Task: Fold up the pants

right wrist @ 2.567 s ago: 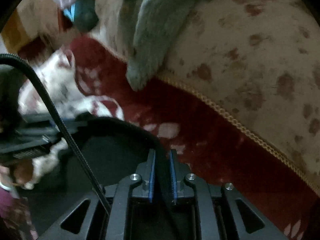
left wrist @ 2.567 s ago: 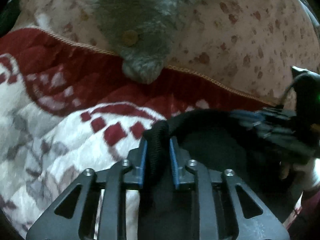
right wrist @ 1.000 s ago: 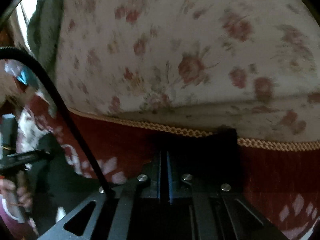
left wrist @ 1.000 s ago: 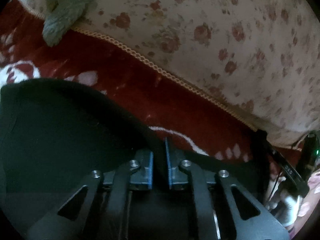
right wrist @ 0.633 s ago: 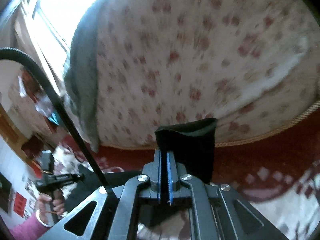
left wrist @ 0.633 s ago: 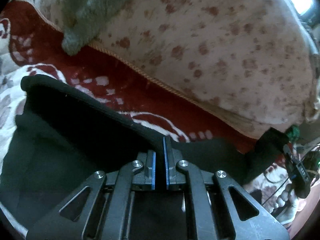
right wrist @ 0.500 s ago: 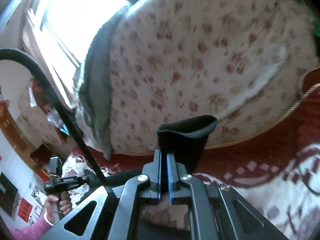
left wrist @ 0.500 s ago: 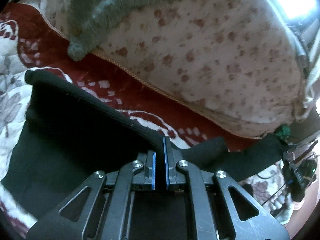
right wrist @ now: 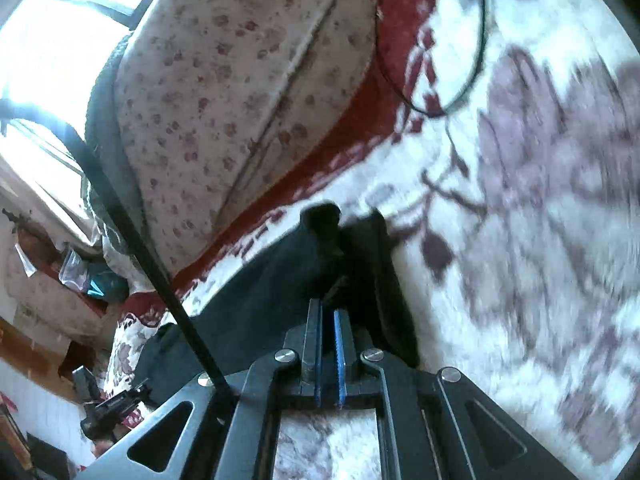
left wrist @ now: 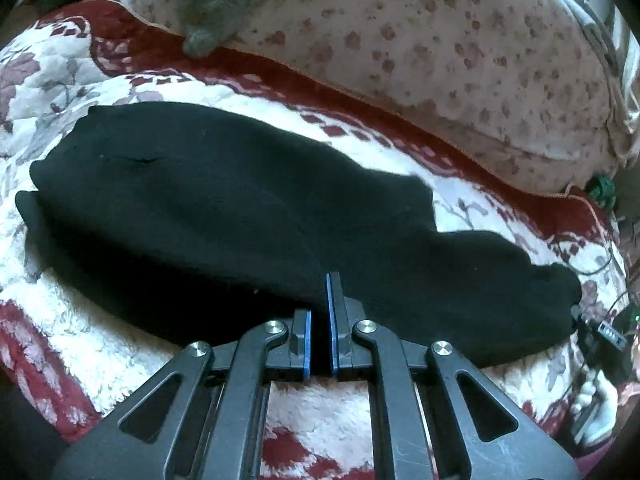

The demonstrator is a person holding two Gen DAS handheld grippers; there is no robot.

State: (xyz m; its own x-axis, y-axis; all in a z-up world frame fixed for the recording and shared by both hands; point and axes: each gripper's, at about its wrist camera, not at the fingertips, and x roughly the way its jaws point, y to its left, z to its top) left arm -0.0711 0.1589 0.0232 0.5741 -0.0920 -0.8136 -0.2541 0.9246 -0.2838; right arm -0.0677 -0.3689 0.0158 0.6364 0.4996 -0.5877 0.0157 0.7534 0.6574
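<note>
The black pants lie stretched across a fleecy blanket that is white with dark red borders and greyish flower patterns. In the left wrist view they run from the far left to the near right, mostly flat, with one layer folded over another.

The left gripper has its blue-padded jaws together on the near edge of the pants, about in the middle of their length; black cloth sits between the pads. The right gripper is also closed, and it clamps a bunched end of the pants, which stands up in a small dark lump just beyond the fingers. This view is blurred on the right side.

Beyond the pants, a cream quilt with small reddish flowers rises at the far side of the blanket. A grey fluffy cloth hangs down over this quilt at the far left. A thin black cable lies in a loop on the blanket in the right wrist view.
</note>
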